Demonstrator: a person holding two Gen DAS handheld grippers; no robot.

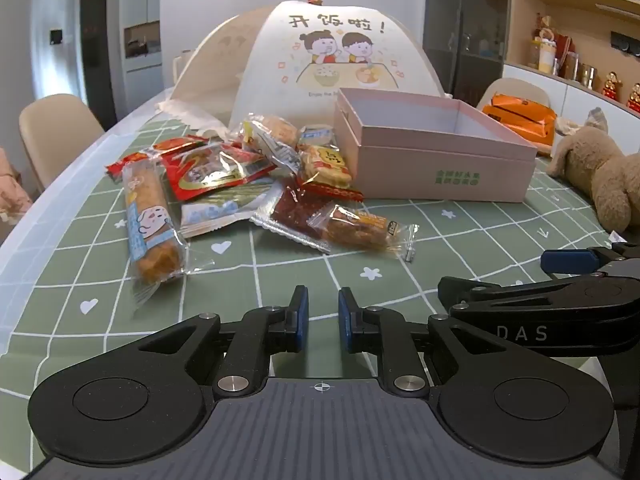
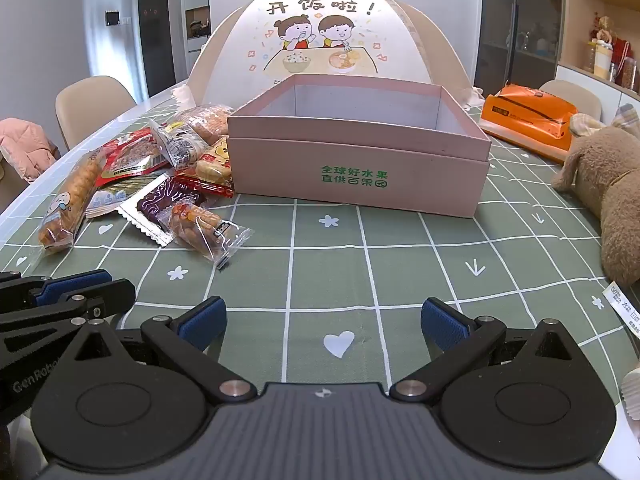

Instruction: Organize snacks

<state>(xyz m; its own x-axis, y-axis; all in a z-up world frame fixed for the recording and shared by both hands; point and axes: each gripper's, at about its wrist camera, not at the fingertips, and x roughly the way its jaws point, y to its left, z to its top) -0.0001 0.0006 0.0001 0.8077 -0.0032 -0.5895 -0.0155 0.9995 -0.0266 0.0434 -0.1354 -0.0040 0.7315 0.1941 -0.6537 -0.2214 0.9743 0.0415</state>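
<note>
Now left gripper (image 1: 323, 320) tilted down, fingers nearly together, right gripper (image 2: 323, 322) spread.

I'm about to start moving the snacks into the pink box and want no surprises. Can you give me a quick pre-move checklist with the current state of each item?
1. Pink box open, no lid on it: ok.
2. Box interior free of items: ok for the part that shows; its floor is hidden.
3. Snack packets on the table beside the box, none inside yet: ok.
4. Right gripper jaws wide apart, nothing between them: ok.
5. Left gripper jaws nearly shut and holding nothing: not ok for a grasp; open first.
6. Nearest clear-wrapped snack lies alone at the pile's front edge, unobstructed: ok.
</note>
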